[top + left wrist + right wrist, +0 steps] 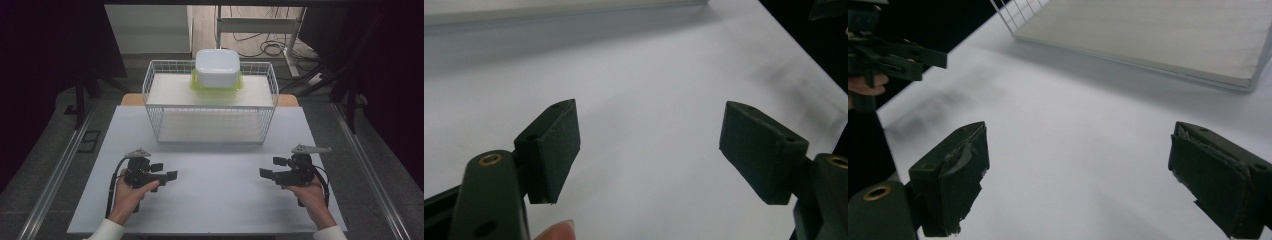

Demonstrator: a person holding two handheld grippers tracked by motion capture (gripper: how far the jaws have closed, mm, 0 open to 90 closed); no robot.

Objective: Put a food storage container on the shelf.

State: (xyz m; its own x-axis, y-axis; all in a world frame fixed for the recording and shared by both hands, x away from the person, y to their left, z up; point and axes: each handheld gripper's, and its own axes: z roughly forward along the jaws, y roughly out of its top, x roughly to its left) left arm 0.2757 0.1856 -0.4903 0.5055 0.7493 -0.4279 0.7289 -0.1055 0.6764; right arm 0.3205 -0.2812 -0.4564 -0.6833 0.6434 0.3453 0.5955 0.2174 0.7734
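Observation:
A white plastic tub (216,67) with a lime-green rim under it (239,85) stands on the top shelf of a white wire rack (170,91) at the back of the table. My left gripper (165,171) (649,145) hovers low over the white tabletop (215,200) at the front left. It is open, with nothing between its pads. At the front right my right gripper (270,167) (1078,175) is also open and empty, pointing toward the table's middle. The right gripper view also shows the left gripper (898,57) farther off.
The rack's lower shelf (1158,35) carries a pale board and is open toward me. Bare tabletop lies between the two grippers and the rack. Dark floor, metal rails (60,170) and a desk frame with cables (260,30) surround the table.

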